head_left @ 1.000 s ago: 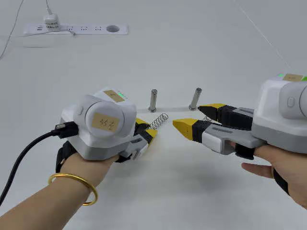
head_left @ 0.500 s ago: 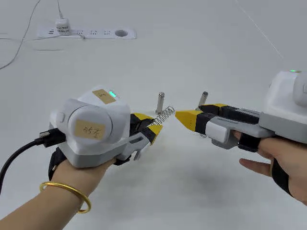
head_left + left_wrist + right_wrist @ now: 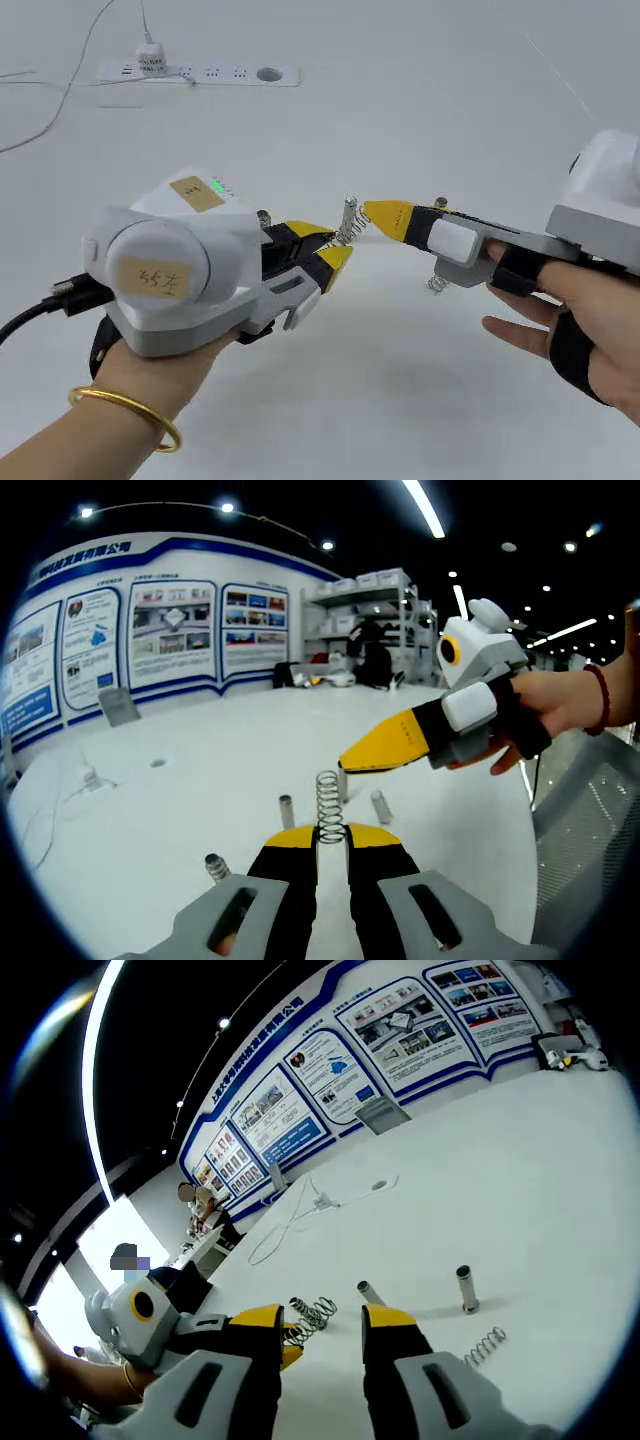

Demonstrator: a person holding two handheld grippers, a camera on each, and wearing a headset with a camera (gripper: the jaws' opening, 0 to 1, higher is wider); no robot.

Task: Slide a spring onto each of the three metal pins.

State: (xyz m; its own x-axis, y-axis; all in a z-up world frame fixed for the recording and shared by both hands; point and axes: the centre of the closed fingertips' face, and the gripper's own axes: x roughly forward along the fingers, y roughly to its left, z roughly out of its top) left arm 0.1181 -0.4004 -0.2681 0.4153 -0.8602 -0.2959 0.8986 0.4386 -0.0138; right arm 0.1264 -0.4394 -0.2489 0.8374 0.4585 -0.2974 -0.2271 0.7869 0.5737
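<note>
1. Where the left gripper (image 3: 332, 833) sits, its jaws are clamped on one end of a spring (image 3: 329, 800) — the coil sticks out past the tips.
2. On the right gripper (image 3: 325, 1315) the jaws stand apart, one tip just beside that coil.
3. A second spring (image 3: 487, 1343) lies on the table (image 3: 560, 1210) near a pin (image 3: 465, 1288).

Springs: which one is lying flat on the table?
The loose spring under the right gripper, resting untouched on the white table. The other spring is pinched between the left gripper's jaws.
</note>
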